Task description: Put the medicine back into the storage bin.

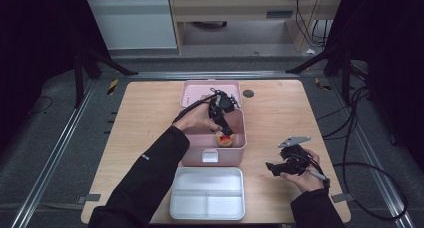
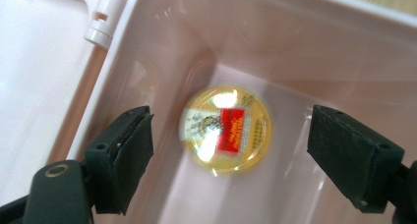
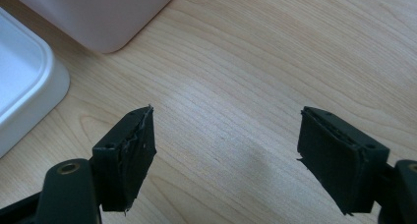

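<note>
A pink box (image 1: 237,144) stands open at the middle of the wooden table, its lid (image 1: 195,89) tipped back. In the box's right corner lies a small round yellow cup with a red label (image 2: 226,128) (image 1: 224,139). My left gripper (image 1: 226,129) (image 2: 231,150) reaches down into the box. Its jaws are open wide on either side of the cup, and the pads are clear of it. At the right of the table my right gripper (image 1: 270,166) (image 3: 226,160) is held open just over bare wood with nothing between its jaws.
A white divided tray (image 1: 207,207) sits at the table's near edge, just in front of the pink box (image 3: 98,17); its corner (image 3: 29,86) lies left of my right gripper. A cable trails off the table's right side. A dark round grommet (image 1: 248,93) marks the far side.
</note>
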Action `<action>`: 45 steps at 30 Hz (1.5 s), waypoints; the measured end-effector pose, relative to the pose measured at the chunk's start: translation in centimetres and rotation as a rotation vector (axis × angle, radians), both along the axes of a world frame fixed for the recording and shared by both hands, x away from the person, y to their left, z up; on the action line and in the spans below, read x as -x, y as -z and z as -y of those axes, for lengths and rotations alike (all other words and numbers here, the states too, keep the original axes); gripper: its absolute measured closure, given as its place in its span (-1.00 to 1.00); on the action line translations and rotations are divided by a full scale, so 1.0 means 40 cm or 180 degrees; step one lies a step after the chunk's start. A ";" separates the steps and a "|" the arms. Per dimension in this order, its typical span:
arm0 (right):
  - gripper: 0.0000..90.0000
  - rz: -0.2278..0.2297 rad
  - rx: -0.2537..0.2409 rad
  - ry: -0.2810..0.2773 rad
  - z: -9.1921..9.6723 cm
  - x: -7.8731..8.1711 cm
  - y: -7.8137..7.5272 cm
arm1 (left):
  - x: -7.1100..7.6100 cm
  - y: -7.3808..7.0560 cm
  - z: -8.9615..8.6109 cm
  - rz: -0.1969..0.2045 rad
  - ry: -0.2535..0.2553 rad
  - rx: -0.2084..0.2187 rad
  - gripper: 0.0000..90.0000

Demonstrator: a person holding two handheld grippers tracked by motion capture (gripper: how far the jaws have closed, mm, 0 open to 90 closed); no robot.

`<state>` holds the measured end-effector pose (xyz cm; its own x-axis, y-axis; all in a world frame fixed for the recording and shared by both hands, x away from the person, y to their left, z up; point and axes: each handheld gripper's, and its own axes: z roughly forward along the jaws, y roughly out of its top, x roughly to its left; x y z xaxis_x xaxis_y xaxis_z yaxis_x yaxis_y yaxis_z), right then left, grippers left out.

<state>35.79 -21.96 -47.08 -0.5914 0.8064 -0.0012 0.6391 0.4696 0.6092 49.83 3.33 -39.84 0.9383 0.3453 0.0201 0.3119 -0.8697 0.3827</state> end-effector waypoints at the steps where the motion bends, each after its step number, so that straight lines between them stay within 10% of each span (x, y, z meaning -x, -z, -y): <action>1: -0.51 0.0003 0.0001 0.0002 0.000 0.000 0.000 | 0.002 -0.003 -0.004 0.0017 -0.0003 -0.0001 -0.63; 21: -0.30 0.0234 -0.0075 -0.0193 -0.022 0.015 -0.039 | 0.164 -0.196 -0.193 0.0611 -0.0121 0.0591 -0.43; 31: -0.17 0.0260 -0.0088 -0.0398 -0.043 0.022 -0.045 | 0.272 -0.186 -0.325 0.0836 -0.0343 0.0765 -0.35; 45: -0.13 0.0280 -0.0069 -0.0461 -0.049 0.025 -0.048 | 0.380 -0.072 -0.492 0.0781 -0.0716 0.0845 -0.31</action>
